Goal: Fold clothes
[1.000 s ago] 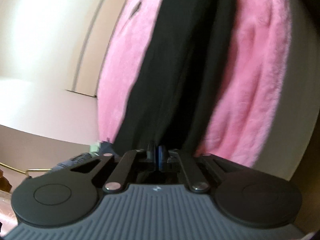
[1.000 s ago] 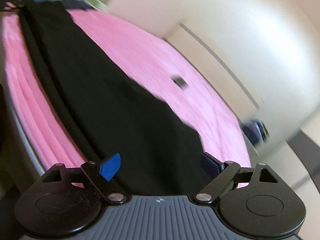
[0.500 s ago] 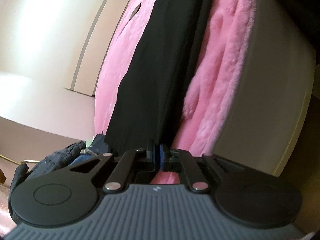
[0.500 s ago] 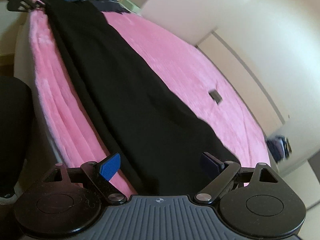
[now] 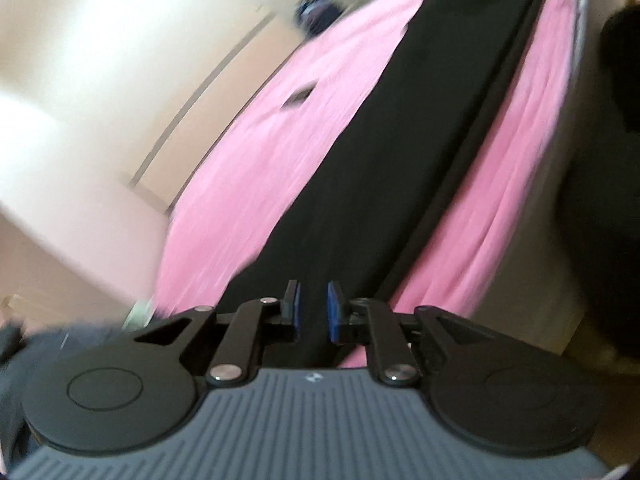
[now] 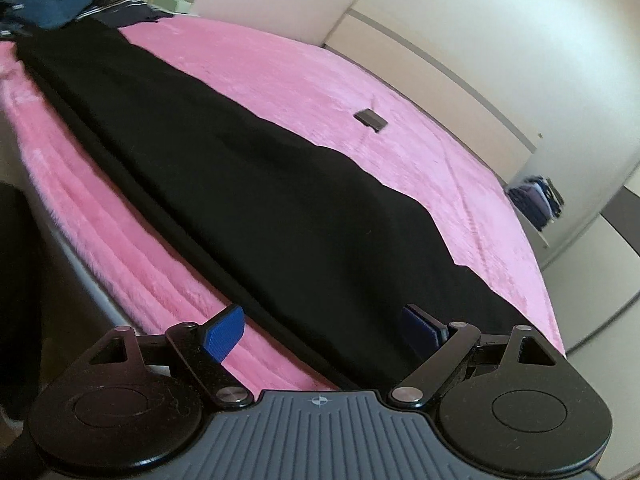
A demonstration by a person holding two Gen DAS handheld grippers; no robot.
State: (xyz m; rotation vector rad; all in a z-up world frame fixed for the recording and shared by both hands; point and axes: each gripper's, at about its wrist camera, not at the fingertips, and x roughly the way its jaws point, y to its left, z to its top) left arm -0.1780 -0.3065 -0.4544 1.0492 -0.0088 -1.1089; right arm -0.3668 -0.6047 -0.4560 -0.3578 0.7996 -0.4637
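Garment (image 6: 248, 184) along blanket (image 6: 360, 92) edge — grippers apart

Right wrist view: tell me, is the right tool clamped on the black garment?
No. The right tool stands wide open above the black garment.

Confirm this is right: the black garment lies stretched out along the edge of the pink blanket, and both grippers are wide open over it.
One detail is off. The black garment does lie stretched along the pink blanket, and the right gripper is wide open. But in the left wrist view the left gripper is open only a narrow gap.
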